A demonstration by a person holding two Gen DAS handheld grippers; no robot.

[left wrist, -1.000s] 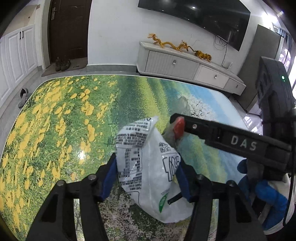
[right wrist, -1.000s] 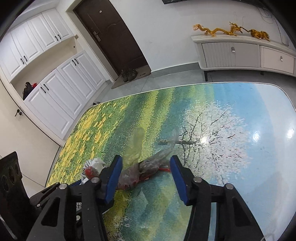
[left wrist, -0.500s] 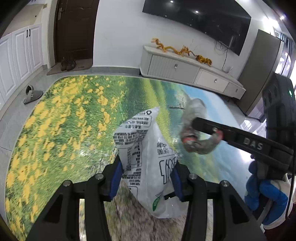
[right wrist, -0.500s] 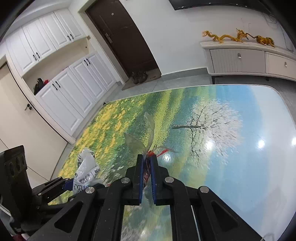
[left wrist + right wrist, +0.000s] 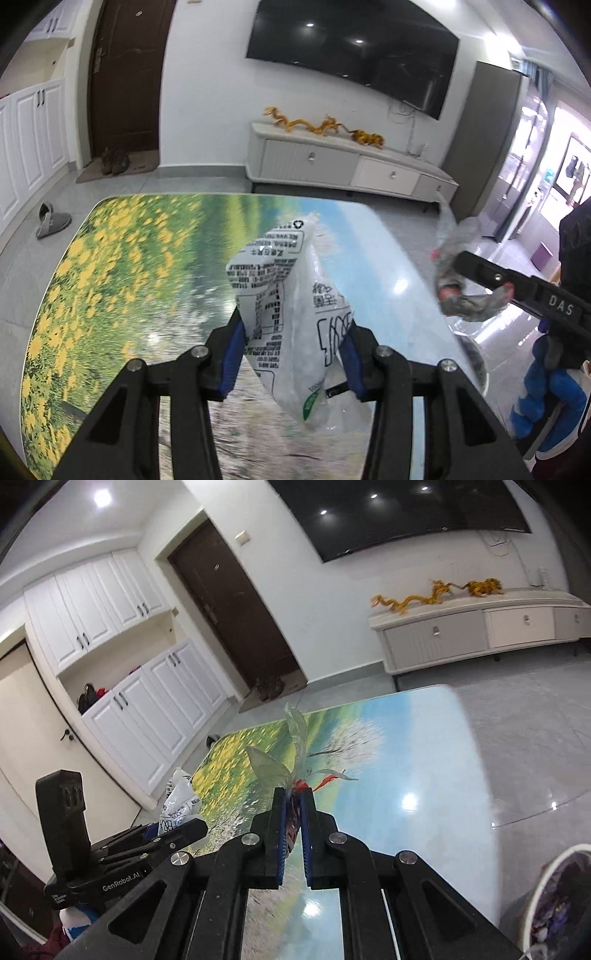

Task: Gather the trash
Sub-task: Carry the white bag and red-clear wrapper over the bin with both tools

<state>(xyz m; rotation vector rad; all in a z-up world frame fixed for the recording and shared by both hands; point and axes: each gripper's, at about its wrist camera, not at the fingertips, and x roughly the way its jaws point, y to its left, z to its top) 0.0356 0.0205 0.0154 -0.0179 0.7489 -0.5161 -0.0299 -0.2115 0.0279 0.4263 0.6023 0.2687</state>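
The left gripper (image 5: 291,354) grips a white printed plastic bag (image 5: 291,317); the right gripper (image 5: 292,834) clenches a crumpled clear wrapper (image 5: 284,771) above the landscape-print worktop (image 5: 406,760).

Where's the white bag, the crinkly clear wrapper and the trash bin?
white bag (image 5: 291,314): left wrist view, printed middle.
crinkly clear wrapper (image 5: 273,771): right wrist view, upper flap.
trash bin (image 5: 535,897): right wrist view, white rim.

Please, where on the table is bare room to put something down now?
Nearly all the table shows bare: the yellow-flower side and the blue side toward the cabinet. Crowded only near the camera, where the left gripper holds the white bag.
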